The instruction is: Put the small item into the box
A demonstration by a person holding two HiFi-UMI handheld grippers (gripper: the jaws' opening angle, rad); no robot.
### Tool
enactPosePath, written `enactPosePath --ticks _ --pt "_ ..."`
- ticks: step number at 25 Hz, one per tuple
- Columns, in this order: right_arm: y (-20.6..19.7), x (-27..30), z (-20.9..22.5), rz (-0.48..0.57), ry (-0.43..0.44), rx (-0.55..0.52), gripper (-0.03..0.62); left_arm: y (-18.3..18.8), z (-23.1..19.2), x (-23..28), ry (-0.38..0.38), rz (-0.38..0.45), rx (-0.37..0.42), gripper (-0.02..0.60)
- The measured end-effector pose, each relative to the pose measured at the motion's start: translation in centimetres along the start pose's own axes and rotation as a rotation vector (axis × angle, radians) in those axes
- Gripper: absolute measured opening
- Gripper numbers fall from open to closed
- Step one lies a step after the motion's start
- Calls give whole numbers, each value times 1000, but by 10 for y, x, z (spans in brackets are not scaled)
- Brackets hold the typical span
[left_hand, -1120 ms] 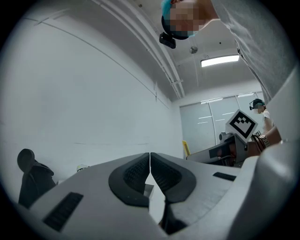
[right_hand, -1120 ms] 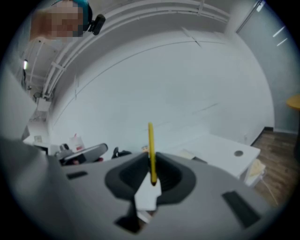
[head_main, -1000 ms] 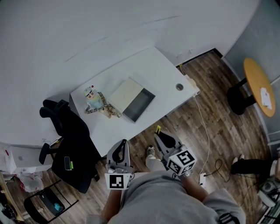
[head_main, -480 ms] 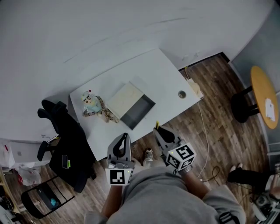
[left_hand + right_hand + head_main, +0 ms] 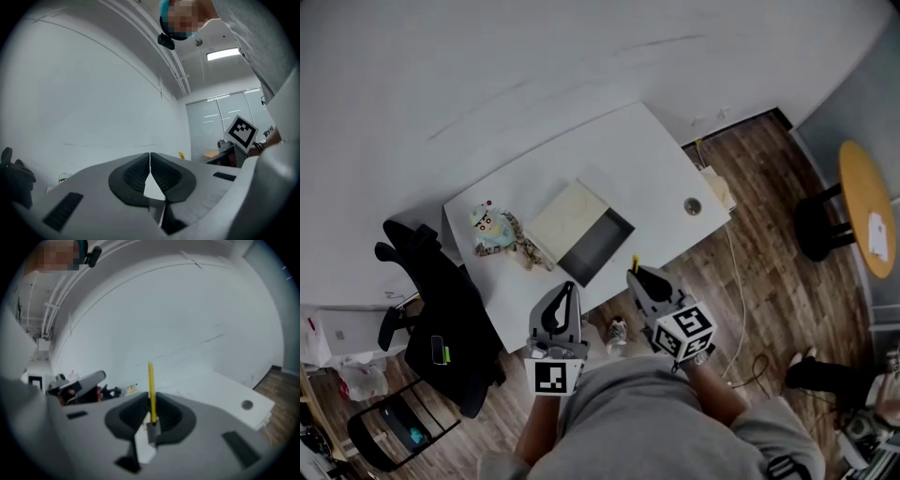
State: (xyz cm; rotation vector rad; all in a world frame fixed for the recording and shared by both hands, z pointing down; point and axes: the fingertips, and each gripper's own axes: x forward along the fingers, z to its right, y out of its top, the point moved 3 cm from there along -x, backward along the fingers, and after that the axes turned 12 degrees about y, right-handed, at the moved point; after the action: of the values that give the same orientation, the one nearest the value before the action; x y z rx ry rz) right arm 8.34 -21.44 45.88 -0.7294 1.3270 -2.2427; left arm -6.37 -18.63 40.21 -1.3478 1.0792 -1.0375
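You hold the yellow stick (image 5: 150,380); box (image 5: 595,246) ahead.
Your right gripper (image 5: 151,403) pinches its base; it looks light, stiff. Your left gripper (image 5: 150,161): closed, empty.

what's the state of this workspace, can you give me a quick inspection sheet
surface: white desk, mostly bare, round grommet hole near its right edge
job's things: open box on the desk, inside looks empty; thin yellow stick clamped in the right gripper
clutter: stuffed toy lying left of the box
grippers: left gripper shut, empty; right gripper shut on the yellow stick; both held short of the desk's near edge
cables: white cable trailing on the wooden floor right of the desk
surroundings: black chair left, round wooden table right
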Motion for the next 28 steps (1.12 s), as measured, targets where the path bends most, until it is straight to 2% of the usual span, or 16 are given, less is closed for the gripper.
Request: enactPosePath --ticks 14,28 --pt "-11 53 27 -70 -118 82 67 -21 -29 50 -135 -86 -4 37" --pt "-59 100 57 -182 -260 205 67 -40 -51 90 -231 -108 -6 37"
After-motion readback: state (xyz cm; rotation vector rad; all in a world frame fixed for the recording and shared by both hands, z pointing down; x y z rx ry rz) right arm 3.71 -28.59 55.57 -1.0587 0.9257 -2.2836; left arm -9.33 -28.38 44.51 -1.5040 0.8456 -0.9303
